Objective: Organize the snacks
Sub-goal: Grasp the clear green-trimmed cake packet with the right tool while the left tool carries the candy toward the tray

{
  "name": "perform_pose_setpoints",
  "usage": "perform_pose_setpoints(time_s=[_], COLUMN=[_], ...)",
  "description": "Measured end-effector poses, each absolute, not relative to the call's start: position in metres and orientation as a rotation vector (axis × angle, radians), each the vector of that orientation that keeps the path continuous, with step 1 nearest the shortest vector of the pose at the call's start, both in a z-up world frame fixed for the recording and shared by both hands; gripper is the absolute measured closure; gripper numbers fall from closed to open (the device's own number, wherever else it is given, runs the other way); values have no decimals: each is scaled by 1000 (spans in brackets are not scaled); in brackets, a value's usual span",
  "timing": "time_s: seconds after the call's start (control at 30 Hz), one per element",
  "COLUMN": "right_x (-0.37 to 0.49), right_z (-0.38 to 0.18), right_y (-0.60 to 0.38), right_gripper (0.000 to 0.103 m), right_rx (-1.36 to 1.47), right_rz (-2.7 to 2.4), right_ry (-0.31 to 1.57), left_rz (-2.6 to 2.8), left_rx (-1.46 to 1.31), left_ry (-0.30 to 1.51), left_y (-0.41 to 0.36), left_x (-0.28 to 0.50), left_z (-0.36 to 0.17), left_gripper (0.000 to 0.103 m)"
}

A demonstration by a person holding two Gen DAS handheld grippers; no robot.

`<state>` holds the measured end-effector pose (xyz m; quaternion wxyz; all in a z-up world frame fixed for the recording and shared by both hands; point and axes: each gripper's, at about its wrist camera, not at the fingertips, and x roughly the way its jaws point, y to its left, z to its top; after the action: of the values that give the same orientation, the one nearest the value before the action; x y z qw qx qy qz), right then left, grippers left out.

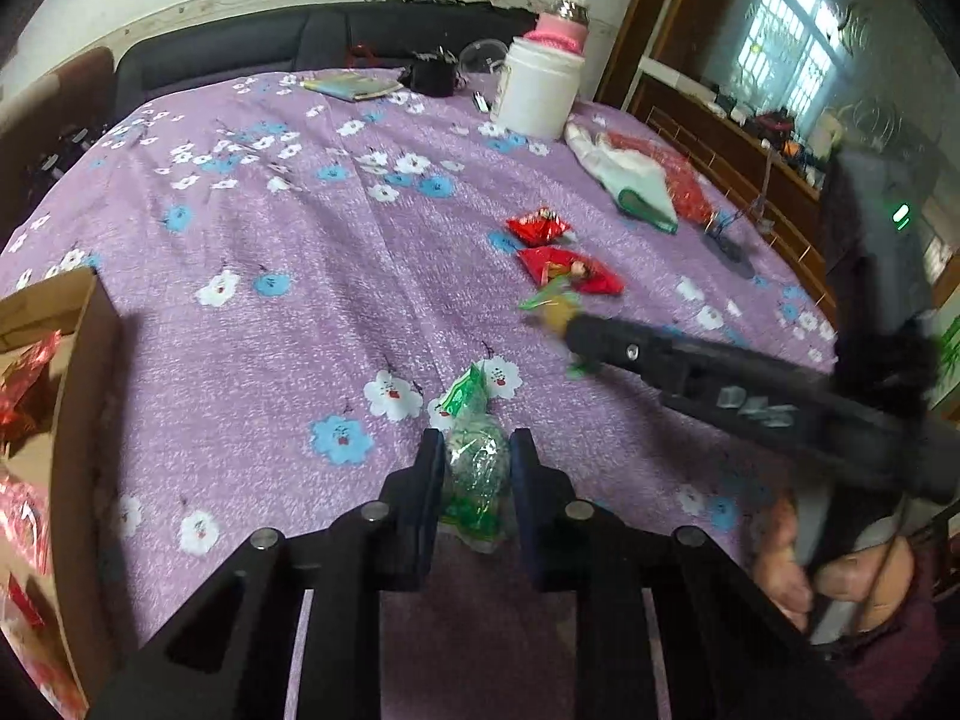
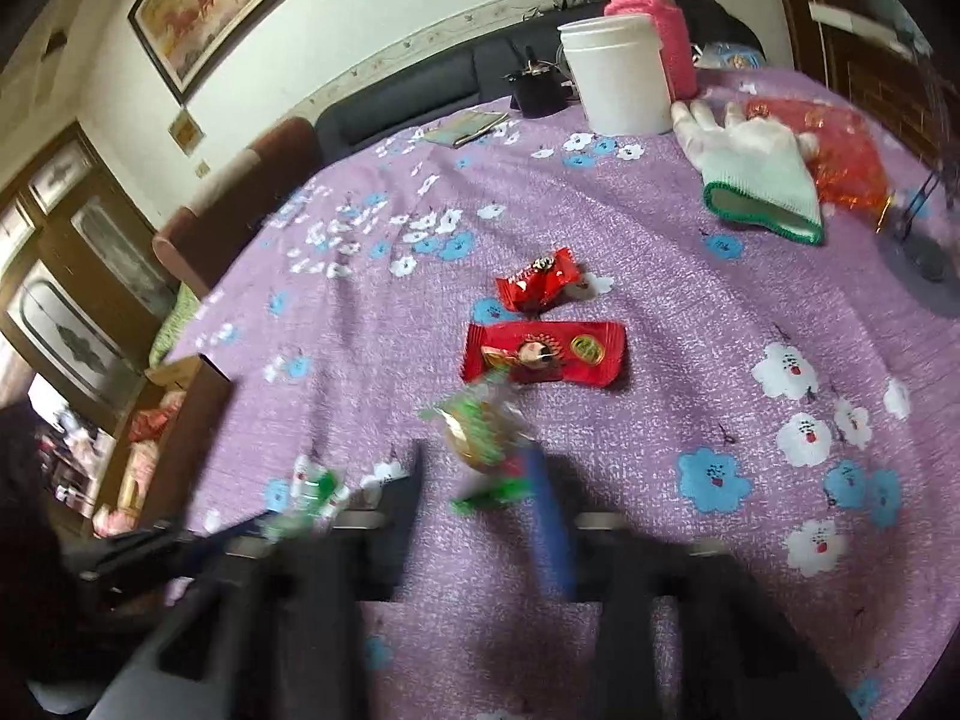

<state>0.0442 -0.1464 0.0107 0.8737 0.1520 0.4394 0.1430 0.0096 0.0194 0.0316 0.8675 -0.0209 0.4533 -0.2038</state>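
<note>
- A purple flowered tablecloth [image 1: 288, 252] is covering the whole table and serving as the sorting ground, with the loose snacks lying out toward its middle.
- A cardboard box [image 1: 90, 396] is standing at the left edge, already holding red and pink packets; judging by the task, it is the collecting place, which is why it is sitting close to the left arm.
- A white tub [image 2: 618, 78] and a pink-sleeved flask [image 2: 651, 30] are standing at the far side, with a white glove [image 2: 756, 174] lying over a red crinkly bag [image 2: 840, 156] beside them, all well apart from the work.
- The left gripper [image 1: 477, 468] is clenching a green-printed clear snack packet [image 1: 474, 456] between its blue pads, gripping it across the middle so that both ends are sticking out; the packet seems to be just above or brushing the cloth.
- The right gripper [image 2: 480, 468] is reaching at a green-wrapped round snack [image 2: 480, 432]; the blur is heavy, and although the packet is sitting at the fingertips, I cannot tell whether the jaws are closed on it.
- A flat red snack packet [image 2: 543, 354] is lying just beyond the right gripper, not yet collected.
- A smaller red candy packet [image 2: 537, 285] is lying just past that, also waiting.
</note>
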Motion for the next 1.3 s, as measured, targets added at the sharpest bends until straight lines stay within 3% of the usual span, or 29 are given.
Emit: perform_pose_setpoints(time_s=[0.1, 0.4, 0.43, 0.53, 0.8, 0.83, 0.87, 1.03, 1.07, 1.3], right_x=[41, 26, 26, 27, 51, 53, 54, 46, 43, 28], right_z=[12, 29, 30, 27, 17, 15, 15, 23, 24, 33], right_y=[-147, -153, -151, -142, -120, -119, -119, -111, -109, -99], right_gripper=[94, 94, 90, 59, 57, 62, 76, 88, 95, 98], right_rx=[325, 338, 319, 257, 133, 132, 135, 128, 122, 158], right_rz=[301, 293, 283, 269, 184, 177, 174, 168, 168, 230], right_ry=[907, 809, 805, 812, 875, 886, 890, 885, 885, 909], left_rz=[-435, -380, -366, -338, -278, -269, -263, -218, -208, -161], left_rx=[-92, -250, -261, -298, -349, -355, -359, -403, -415, -493], left_ry=[931, 867, 858, 828, 774, 770, 768, 754, 755, 770], left_y=[31, 97, 105, 130, 184, 191, 196, 229, 237, 271], left_x=[-2, -47, -52, -67, -96, -100, -102, -115, -116, -127], left_z=[42, 68, 70, 78, 89, 88, 88, 84, 81, 61], left_gripper=[82, 82, 82, 82, 82, 82, 82, 82, 82, 82])
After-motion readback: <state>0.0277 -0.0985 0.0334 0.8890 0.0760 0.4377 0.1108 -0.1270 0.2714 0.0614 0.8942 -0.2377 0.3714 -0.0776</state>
